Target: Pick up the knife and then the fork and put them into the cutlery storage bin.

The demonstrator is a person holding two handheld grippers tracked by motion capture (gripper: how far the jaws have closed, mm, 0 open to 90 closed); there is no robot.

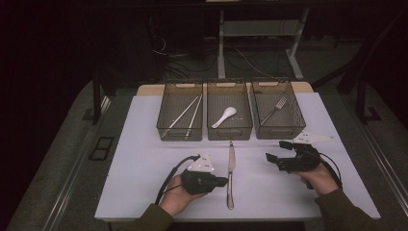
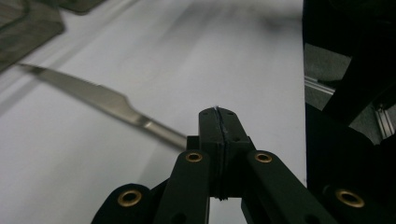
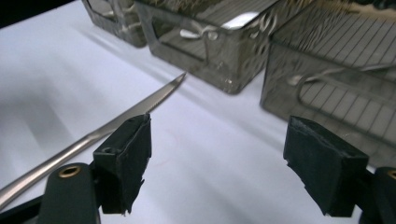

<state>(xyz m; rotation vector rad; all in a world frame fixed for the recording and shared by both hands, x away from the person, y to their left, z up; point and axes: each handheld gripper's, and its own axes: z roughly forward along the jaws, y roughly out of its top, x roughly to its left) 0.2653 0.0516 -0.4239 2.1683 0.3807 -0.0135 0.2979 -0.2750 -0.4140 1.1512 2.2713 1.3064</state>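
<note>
Sorting job, status: three mesh baskets in a row at the far side of the table [image 1: 144,159]. Left basket [image 1: 166,108] holds chopsticks [image 1: 185,115], middle basket [image 1: 211,103] holds a white spoon [image 1: 224,117], right basket [image 1: 293,110] holds a fork [image 1: 274,109]. Judged as three items filed, one left: the knife [image 1: 231,173], lying loose on the white sheet just near of the middle basket, tip pointing far, handle toward the person. No basket for it is apparent; which one it goes to, cannot tell.

Left gripper [image 1: 222,182]: jaws pressed together on nothing, just left of the knife handle, not gripping it. In the left gripper view the pads meet flat, with the knife [image 2: 107,100] lying beyond them.

Right gripper [image 1: 276,153]: jaws spread, nothing between, near the right basket, right of the knife. Right gripper view puts the blade [image 3: 135,112] beside one pad [image 3: 126,163], not in the gap.

Pickup not yet made, in my judgement.

Surface: white sheet over a wooden top, otherwise bare. Room: dark, desk legs and loose cables on the floor beyond the table.
</note>
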